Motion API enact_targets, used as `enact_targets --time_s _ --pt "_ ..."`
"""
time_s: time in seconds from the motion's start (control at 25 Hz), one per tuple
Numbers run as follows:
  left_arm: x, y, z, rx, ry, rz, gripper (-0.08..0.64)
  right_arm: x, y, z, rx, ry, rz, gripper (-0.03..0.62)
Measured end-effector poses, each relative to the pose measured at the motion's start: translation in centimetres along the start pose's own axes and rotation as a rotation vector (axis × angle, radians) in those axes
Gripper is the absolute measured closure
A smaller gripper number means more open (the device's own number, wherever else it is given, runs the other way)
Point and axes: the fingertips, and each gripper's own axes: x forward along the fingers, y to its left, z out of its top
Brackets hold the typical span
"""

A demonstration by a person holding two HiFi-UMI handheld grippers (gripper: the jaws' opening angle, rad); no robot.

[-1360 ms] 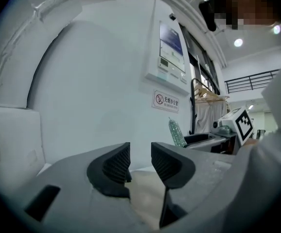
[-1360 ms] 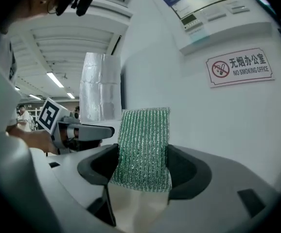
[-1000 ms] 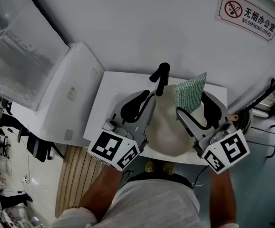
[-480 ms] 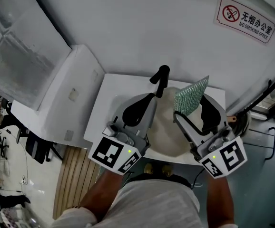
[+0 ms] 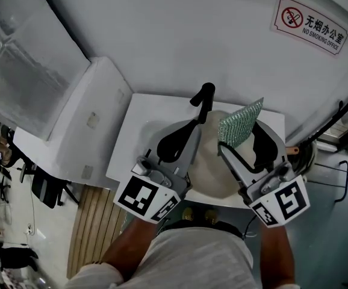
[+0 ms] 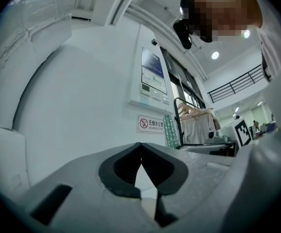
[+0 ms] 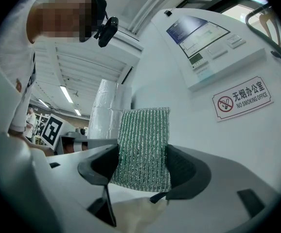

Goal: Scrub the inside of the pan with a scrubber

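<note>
A cream pan (image 5: pixel 213 164) with a black handle (image 5: pixel 201 99) lies on the white table (image 5: pixel 136 128) between my two grippers. In the head view my left gripper (image 5: pixel 191 125) reaches over the pan's left side, just short of the handle. In the left gripper view, the left gripper (image 6: pixel 140 145) has its tips touching, shut, with nothing seen between them. My right gripper (image 5: pixel 241 136) hovers over the pan's right side, shut on a green sparkly scrubber (image 5: pixel 241 123) that stands upright out of the jaws. The scrubber (image 7: pixel 143 148) fills the gap between the right gripper's (image 7: pixel 143 165) pads, with the pan (image 7: pixel 139 216) below.
A white wall with a no-smoking sign (image 5: pixel 311 21) rises right behind the table. A white slanted cabinet (image 5: pixel 87 122) adjoins the table's left edge. Wooden floor slats (image 5: pixel 94 224) lie at the lower left. Cables (image 5: pixel 342 167) hang at the right.
The left gripper's jaws have closed from slightly apart to tips touching. Both grippers have shifted only slightly over the pan, and the scrubber stays held in the right one.
</note>
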Motion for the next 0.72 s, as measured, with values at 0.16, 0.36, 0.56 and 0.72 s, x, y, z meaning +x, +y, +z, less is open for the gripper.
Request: enact_targets --time_s 0.16,0.36,0.56,0.72 --pt "0.12 -0.03 -0.17 -0.001 0.002 -0.008 0.545 0.05 -0.05 -0.17 -0.004 0.005 -0.006 0.288" --pt "0.2 0.06 -0.25 -0.002 0.006 -0.011 0.545 0.16 -0.19 -0.28 -0.001 0.006 -0.013 0.288" --pt "0.15 0.35 -0.4 -0.005 0.009 -0.01 0.545 0.31 -0.27 -0.54 0.003 0.011 -0.018 0.288" --pt "0.09 0.47 -0.48 -0.006 0.013 -0.011 0.545 0.45 -0.19 -0.69 0.007 0.012 -0.021 0.288"
